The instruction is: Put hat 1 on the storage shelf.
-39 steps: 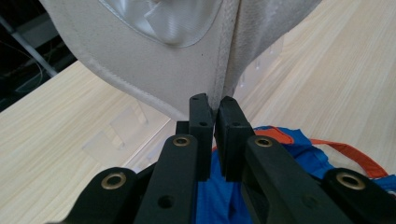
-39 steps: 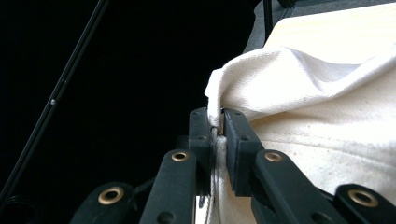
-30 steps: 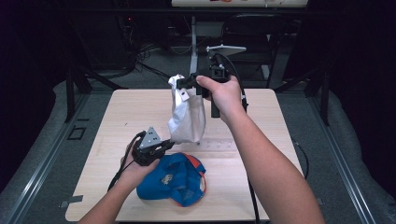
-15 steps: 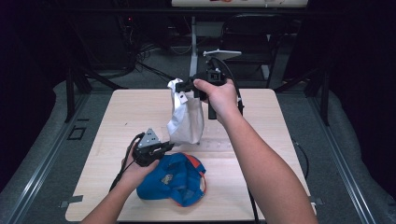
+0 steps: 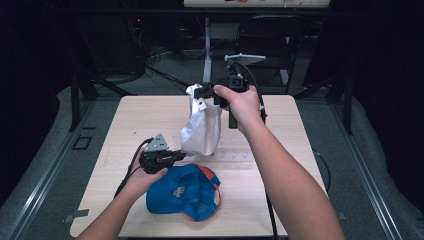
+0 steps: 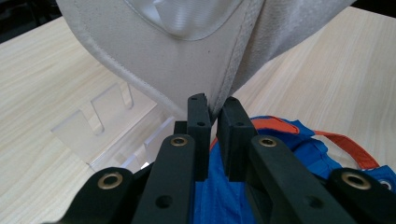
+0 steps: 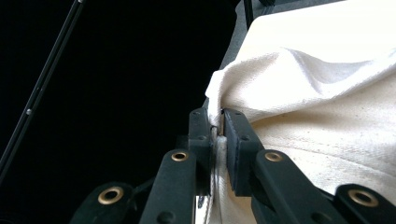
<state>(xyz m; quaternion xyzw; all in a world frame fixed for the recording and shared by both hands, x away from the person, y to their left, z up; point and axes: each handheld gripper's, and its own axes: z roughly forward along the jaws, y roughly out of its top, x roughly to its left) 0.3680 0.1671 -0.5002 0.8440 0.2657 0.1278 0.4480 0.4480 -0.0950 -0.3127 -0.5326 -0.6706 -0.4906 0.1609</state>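
The person's right arm stretches forward over the pale wooden table (image 5: 140,120), its hand raised above the far half. The right gripper (image 5: 207,94) there is clamped on the top edge of an off-white canvas cap (image 5: 202,131), which hangs down to the tabletop. The left hand rests low near the middle, its left gripper (image 5: 176,157) pointing level at the cap's lower edge; its nearly closed jaws pinch that hem, having just eased slightly apart. A blue fabric cap with orange trim (image 5: 185,192) lies just beside it.
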